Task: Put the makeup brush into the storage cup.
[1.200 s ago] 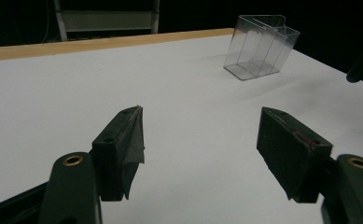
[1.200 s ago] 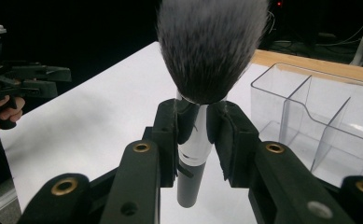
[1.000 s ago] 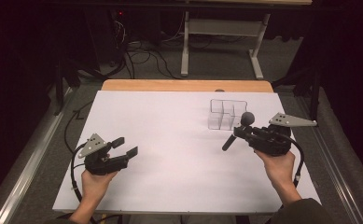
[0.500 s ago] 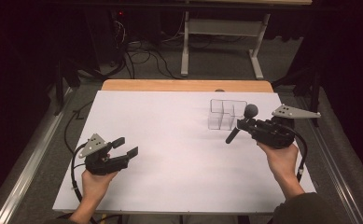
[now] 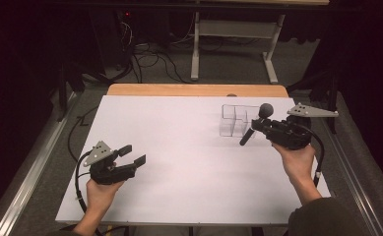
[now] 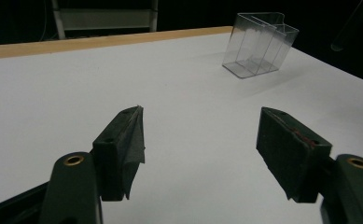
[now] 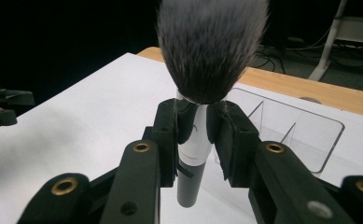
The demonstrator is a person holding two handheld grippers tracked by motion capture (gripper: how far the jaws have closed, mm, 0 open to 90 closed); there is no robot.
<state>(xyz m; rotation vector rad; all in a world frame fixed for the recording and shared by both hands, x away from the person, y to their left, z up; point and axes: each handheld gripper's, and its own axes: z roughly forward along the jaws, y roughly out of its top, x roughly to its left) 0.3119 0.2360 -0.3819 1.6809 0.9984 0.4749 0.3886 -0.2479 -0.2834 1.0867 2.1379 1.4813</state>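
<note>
So the white table (image 5: 179, 147) is mostly bare, with the clear organizer (image 5: 234, 120) sitting far right. The right gripper (image 5: 259, 127) hangs just beside it, way nearer than the left gripper (image 5: 132, 155), which idles with jaws spread and nothing between them. The right's jaws pinch the makeup brush (image 7: 202, 88) by its handle, bristles up, long axis tilted, handle end pointing down beside the compartments.

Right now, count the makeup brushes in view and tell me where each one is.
1. The makeup brush is clamped in the right tongs, bristles up, beside the clear organizer on the table's far right.
</note>
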